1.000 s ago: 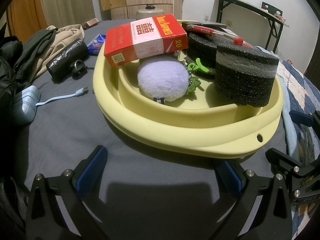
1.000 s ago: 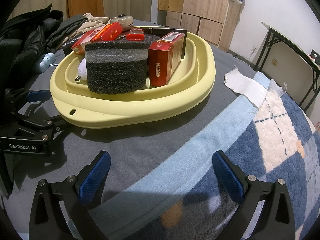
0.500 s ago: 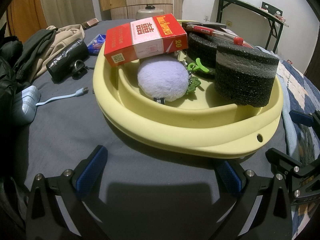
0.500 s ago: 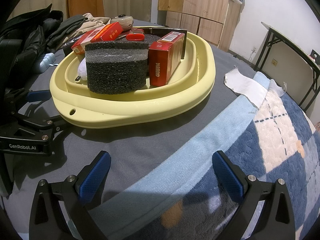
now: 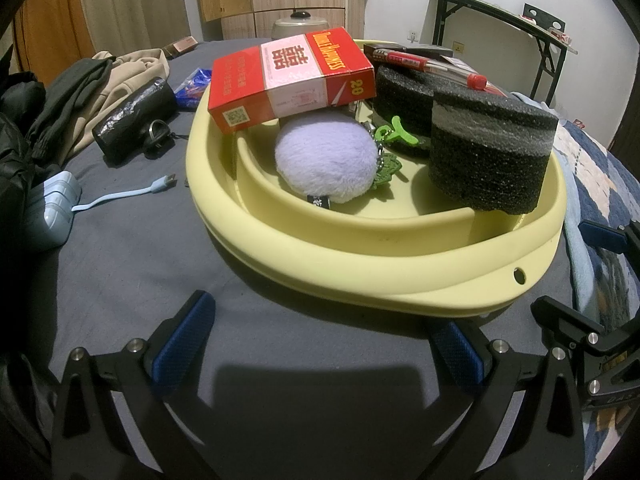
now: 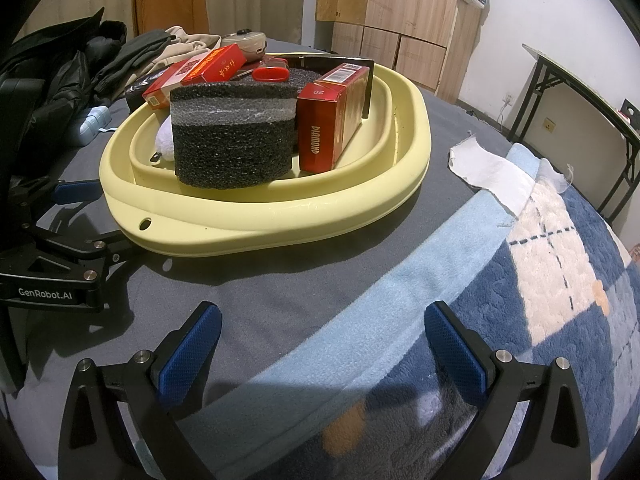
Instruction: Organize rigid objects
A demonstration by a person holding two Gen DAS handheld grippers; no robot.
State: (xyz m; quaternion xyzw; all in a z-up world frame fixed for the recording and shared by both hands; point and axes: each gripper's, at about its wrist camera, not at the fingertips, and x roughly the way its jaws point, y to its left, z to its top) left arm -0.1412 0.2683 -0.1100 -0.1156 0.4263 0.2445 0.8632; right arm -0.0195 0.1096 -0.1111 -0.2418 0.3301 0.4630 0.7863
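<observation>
A pale yellow basin (image 5: 360, 264) (image 6: 280, 220) sits on a grey bedsheet. It holds a red-and-white cigarette box (image 5: 292, 80) (image 6: 192, 72), a lilac plush ball (image 5: 326, 158), a green clip (image 5: 394, 132), two black foam blocks (image 5: 490, 156) (image 6: 232, 136), a red pen (image 5: 428, 66) and a dark red box (image 6: 332, 120) standing on end. My left gripper (image 5: 320, 340) is open, low over the sheet just short of the basin's near rim. My right gripper (image 6: 316, 344) is also open and empty, over the sheet and a blue blanket, at the basin's right side.
Left of the basin lie a black roll (image 5: 134, 120), a key ring (image 5: 158, 132), a light blue charger with cable (image 5: 52, 208), a blue wrapper (image 5: 196, 82) and piled clothes (image 5: 80, 96). A white cloth (image 6: 492, 172) and checked blanket (image 6: 560, 300) lie right. A folding table (image 5: 500, 16) stands by the wall.
</observation>
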